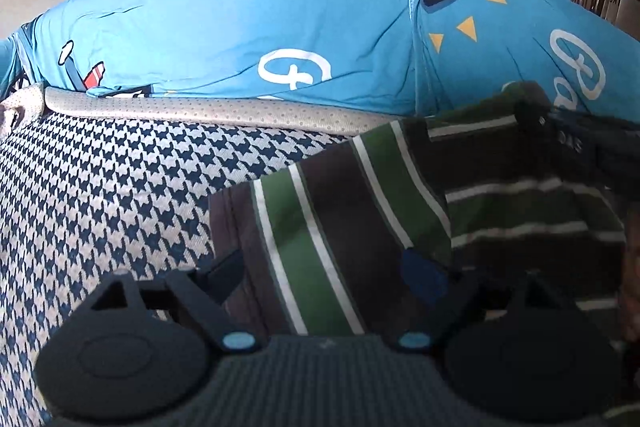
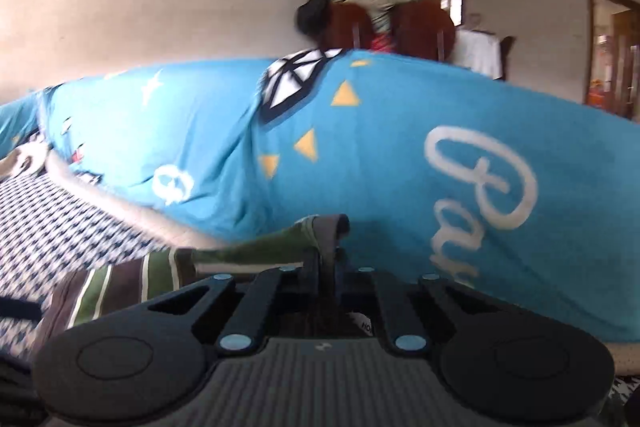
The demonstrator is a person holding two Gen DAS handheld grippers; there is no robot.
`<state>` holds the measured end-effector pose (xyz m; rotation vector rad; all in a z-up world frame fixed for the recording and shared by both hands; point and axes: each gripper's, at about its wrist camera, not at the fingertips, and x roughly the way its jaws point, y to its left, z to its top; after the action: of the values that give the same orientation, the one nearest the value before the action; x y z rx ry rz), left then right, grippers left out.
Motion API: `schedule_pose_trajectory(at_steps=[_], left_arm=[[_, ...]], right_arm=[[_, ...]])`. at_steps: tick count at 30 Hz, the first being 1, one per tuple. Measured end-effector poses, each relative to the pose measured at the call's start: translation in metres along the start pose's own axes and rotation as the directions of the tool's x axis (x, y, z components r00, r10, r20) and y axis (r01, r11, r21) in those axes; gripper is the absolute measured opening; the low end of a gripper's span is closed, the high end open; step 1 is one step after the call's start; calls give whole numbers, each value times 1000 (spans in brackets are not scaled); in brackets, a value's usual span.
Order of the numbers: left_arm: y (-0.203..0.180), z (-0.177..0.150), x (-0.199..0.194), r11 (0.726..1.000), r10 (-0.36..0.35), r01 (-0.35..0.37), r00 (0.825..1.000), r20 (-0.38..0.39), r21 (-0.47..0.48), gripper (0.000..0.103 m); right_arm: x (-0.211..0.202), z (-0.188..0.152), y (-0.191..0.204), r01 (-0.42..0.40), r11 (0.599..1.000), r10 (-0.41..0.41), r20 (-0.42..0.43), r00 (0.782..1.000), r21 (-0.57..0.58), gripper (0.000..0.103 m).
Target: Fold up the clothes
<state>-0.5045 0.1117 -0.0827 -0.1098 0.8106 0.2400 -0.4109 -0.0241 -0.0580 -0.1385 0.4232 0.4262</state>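
The striped shirt — green, brown and white bands — lies on the houndstooth bed cover, just in front of the blue printed quilt heaped behind it.

The right hand-held gripper is clamped tight on a bunched edge of the shirt, its 2 fingers together with the cloth pinched between them, probably so that edge can be carried across for a fold.

The left hand-held gripper stands wide apart over the near part of the shirt, holding nothing; likely poised to take a 2nd edge.

In the left wrist view, the flat part's stripes run from the near edge up and leftward, which seems its long axis. The raised flap's stripes cross them.
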Motion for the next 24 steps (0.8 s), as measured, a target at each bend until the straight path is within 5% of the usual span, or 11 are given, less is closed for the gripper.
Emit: schedule_pose_trajectory(at_steps=[6, 8, 11, 24], left_arm=[[-5, -4, 7, 999, 23, -22, 999, -33, 31, 92], [-5, -5, 11, 999, 35, -34, 998, -49, 38, 93], [-4, -5, 11, 997, 58, -56, 997, -52, 45, 95], [-19, -6, -20, 999, 13, -13, 1000, 6, 44, 98]], right_arm=[[28, -13, 3, 40, 999, -38, -84, 996, 16, 9], [21, -11, 0, 32, 998, -28, -66, 997, 57, 15], [0, -4, -5, 30, 996, -28, -35, 999, 83, 39], [-116, -38, -56, 149, 980, -139, -82, 987, 132, 40]])
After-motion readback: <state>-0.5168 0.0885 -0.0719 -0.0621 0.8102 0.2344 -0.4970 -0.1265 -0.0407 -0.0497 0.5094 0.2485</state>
